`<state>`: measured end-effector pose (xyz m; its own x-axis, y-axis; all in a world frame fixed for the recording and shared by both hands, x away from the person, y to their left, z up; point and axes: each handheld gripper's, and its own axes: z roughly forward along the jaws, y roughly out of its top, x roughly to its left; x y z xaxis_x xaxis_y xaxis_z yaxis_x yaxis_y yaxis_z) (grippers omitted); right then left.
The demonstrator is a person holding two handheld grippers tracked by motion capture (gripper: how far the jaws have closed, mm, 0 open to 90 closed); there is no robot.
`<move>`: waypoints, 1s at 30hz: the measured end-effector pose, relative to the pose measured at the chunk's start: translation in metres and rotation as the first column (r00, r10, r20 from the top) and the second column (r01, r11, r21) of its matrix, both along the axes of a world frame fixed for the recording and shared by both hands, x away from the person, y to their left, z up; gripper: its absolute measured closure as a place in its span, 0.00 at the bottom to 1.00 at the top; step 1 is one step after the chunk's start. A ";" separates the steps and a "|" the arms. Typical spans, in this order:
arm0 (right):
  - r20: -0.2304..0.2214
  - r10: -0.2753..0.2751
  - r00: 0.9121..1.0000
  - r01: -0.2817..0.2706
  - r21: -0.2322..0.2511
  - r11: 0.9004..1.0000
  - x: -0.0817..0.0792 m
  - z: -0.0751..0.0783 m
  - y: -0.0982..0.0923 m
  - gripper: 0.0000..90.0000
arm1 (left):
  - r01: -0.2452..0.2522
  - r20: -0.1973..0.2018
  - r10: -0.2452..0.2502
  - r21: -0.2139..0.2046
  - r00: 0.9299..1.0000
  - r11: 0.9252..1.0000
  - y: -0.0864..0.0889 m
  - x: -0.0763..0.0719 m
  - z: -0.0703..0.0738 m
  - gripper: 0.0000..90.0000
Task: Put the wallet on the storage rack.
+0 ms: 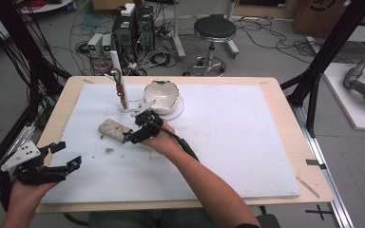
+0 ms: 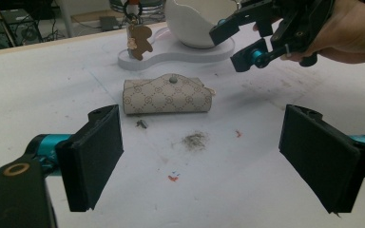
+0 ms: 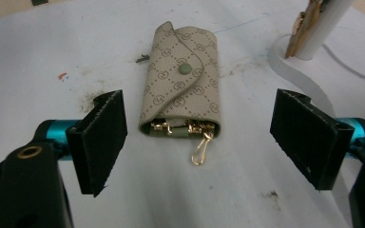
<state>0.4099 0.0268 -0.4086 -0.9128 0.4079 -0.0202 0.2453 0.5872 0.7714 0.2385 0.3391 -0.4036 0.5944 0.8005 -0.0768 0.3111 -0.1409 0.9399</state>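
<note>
The beige snap-flap key pouch lies flat on the white tabletop between the wide-open right claw, looks soft and light, perhaps canvas, best pinched across its sides; the left claw hangs open, well apart.

My right gripper sits just right of the beige pouch on the white mat, jaws spread, tips near its right end. White bowl on its white base lies beyond the pouch. My left gripper hangs well left of the pouch, jaws apart, at the mat's near-left corner.
</note>
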 end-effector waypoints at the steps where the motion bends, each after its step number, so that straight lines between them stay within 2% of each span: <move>1: -0.004 0.004 1.000 -0.004 -0.007 1.000 0.000 -0.001 0.003 0.22 | 0.000 0.000 0.000 -0.002 1.000 1.000 0.000 0.000 0.000 0.16; 8: -0.024 0.007 1.000 -0.007 -0.023 1.000 0.006 -0.011 0.025 0.22 | 0.005 0.000 -0.005 0.001 1.000 1.000 -0.002 0.000 0.000 0.16; 14: -0.043 -0.010 0.999 0.007 -0.059 0.998 0.011 -0.024 0.039 0.22 | 0.006 -0.003 -0.006 0.003 1.000 1.000 -0.002 0.000 -0.001 0.16; 18: -0.080 -0.024 0.996 0.018 -0.075 0.997 0.014 -0.035 0.045 0.22 | 0.008 -0.005 -0.008 0.006 1.000 1.000 -0.003 0.000 -0.001 0.16; 20: -0.083 -0.020 0.996 0.012 -0.087 0.996 0.015 -0.037 0.046 0.22 | 0.009 -0.006 -0.009 0.008 1.000 1.000 -0.003 0.001 -0.002 0.16; 21: -0.083 -0.009 0.997 0.000 -0.117 0.993 0.015 -0.045 0.048 0.20 | 0.010 -0.007 -0.010 0.009 1.000 1.000 -0.003 0.001 -0.002 0.16; 24: -0.084 -0.022 0.996 0.012 -0.116 0.993 0.013 -0.045 0.049 0.21 | 0.014 -0.008 -0.013 0.016 1.000 1.000 -0.004 0.001 -0.002 0.16; 25: -0.081 -0.019 0.997 0.009 -0.117 0.993 0.014 -0.045 0.049 0.22 | 0.013 -0.008 -0.013 0.015 1.000 1.000 -0.004 0.001 -0.002 0.16; 28: -0.062 -0.014 0.998 0.006 -0.123 0.992 0.015 -0.043 0.047 0.36 | 0.015 -0.010 -0.014 0.017 1.000 1.000 -0.006 0.001 -0.002 0.16; 30: -0.064 -0.024 0.998 0.015 -0.132 0.991 0.013 -0.041 0.047 0.38 | 0.016 -0.010 -0.016 0.019 1.000 1.000 -0.006 0.001 -0.002 0.16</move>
<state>0.4233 0.0736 -0.4495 -0.9058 0.4235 -0.0153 0.3051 0.6767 0.6701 0.2397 0.3331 -0.4059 0.6066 0.7921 -0.0678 0.3179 -0.1635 0.9339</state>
